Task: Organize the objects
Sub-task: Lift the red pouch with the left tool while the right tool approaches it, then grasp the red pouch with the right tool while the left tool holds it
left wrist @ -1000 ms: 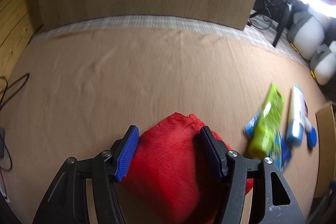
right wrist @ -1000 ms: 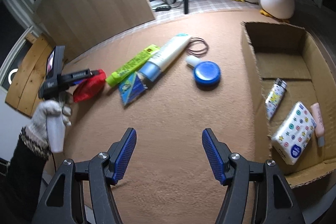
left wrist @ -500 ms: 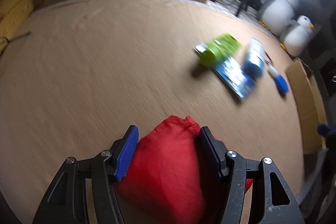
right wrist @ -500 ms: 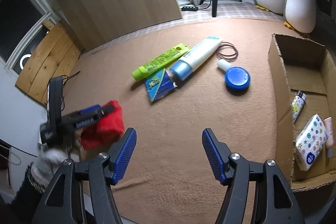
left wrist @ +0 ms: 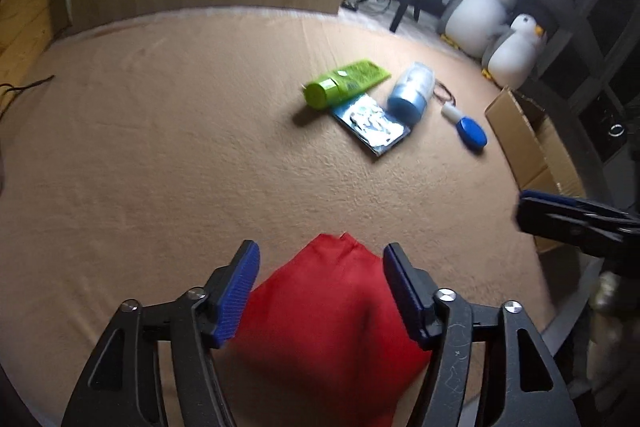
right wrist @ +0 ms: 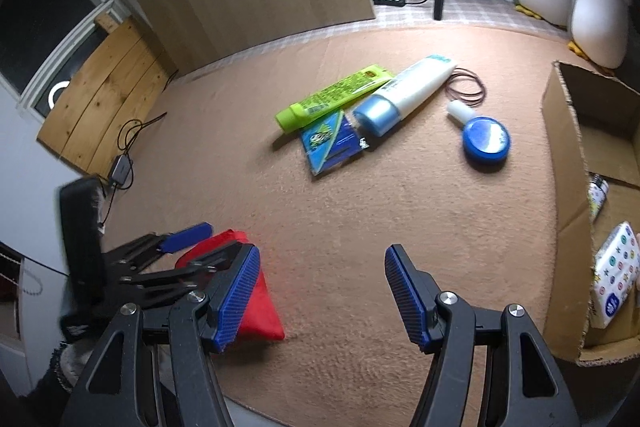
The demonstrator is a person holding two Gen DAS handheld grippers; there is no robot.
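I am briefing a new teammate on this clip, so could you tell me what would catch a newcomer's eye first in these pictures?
First, the bright red cloth pouch clamped in the left hand-held gripper, low over the tan carpet. Next, mid-carpet, the cluster of lime-green tube, white tube with blue cap and round blue tin. At right stands the open cardboard box; the right hand-held gripper hangs open.

Left gripper [left wrist: 320, 291] low over carpet, 2 blue pads clamped on red cloth bag [left wrist: 332, 323]. Right gripper [right wrist: 320, 295] just beside it, jaws spread wide, nothing between pads, angled forward and down.
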